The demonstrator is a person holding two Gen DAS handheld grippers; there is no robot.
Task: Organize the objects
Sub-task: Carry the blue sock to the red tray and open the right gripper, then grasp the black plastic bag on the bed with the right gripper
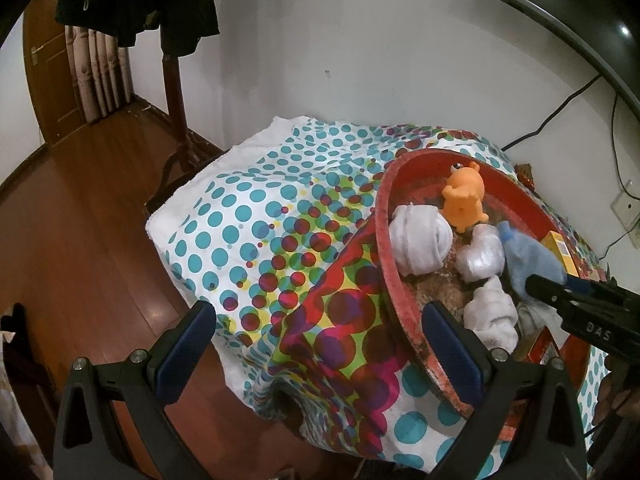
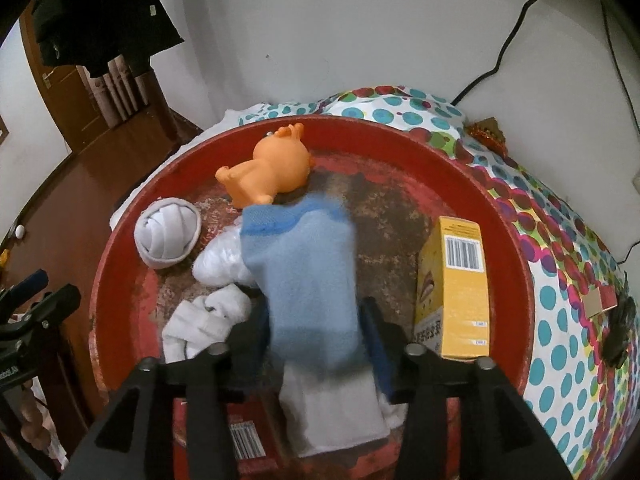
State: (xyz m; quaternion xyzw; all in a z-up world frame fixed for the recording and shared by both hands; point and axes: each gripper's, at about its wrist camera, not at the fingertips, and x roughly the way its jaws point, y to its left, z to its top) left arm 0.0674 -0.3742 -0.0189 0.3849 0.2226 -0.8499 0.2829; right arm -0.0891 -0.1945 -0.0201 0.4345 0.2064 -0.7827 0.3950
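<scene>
On the dotted cloth (image 1: 256,216) that covers the tabletop sits a worn red tray (image 2: 504,240), and nearly everything we sort lies inside it. Our right tongs (image 2: 316,332) hang over its middle with the jaws parted; a blue sock (image 2: 308,264), blurred, lies between them, and we cannot tell whether the pads touch it. Its white lower end reaches back under the tongs.

Around the sock the tray is crowded. An orange toy (image 2: 272,172) lies on its side at the far rim, just beyond the sock's cuff. A rolled white sock (image 2: 166,236) rests near the left wall, a clear plastic bundle (image 2: 220,264) is tucked partly beneath the blue sock, and a loose white sock (image 2: 204,320) lies just beside the left jaw. A yellow box (image 2: 456,288) stands close on the right, hemming in that side. A red box (image 2: 244,440) shows at the near edge, mostly hidden by the tongs.

Our left tongs (image 1: 320,348) hover wide and empty over the tray's near rim and the cloth, apart from the objects. Black clothes (image 1: 136,0) hang on a stand by the wall, and a black cable (image 2: 504,48) runs down it.
</scene>
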